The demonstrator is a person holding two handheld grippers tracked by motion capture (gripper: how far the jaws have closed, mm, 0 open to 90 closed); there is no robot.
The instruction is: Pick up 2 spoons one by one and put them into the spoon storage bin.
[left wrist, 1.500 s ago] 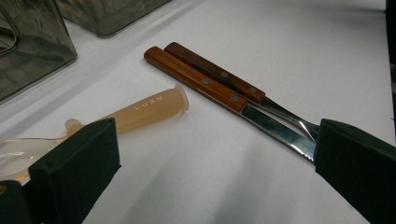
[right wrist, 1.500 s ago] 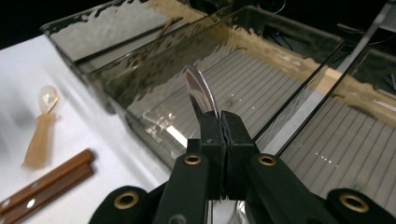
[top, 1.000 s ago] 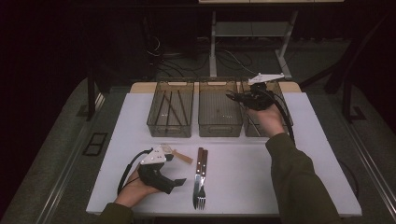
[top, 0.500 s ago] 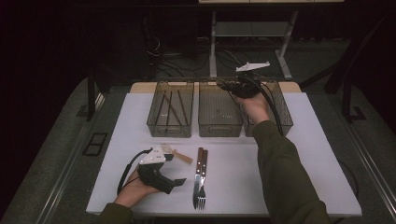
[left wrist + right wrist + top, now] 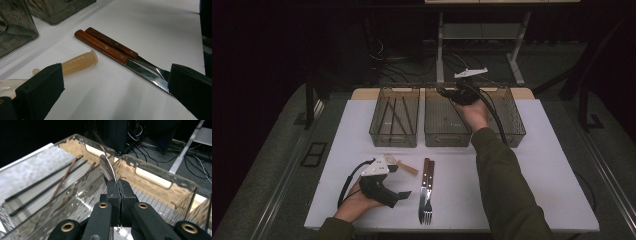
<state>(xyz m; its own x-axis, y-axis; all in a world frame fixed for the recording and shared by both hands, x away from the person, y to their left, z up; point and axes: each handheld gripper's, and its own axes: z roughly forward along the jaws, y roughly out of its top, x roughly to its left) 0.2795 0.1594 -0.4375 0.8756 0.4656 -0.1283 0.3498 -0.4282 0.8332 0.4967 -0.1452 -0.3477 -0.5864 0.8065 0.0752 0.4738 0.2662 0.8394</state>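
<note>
The right claw [image 5: 117,185] is pinched tight on a metal spoon [image 5: 107,168], whose bowl sticks up above the middle clear bin [image 5: 447,120]. The left claw [image 5: 112,82] rests on the white counter [image 5: 542,165] with jaws spread wide. Between and beyond them lie a wooden-handled knife [image 5: 110,50] and fork [image 5: 120,47], touching side by side, with a pale plastic handle [image 5: 78,62] nearby.
</note>
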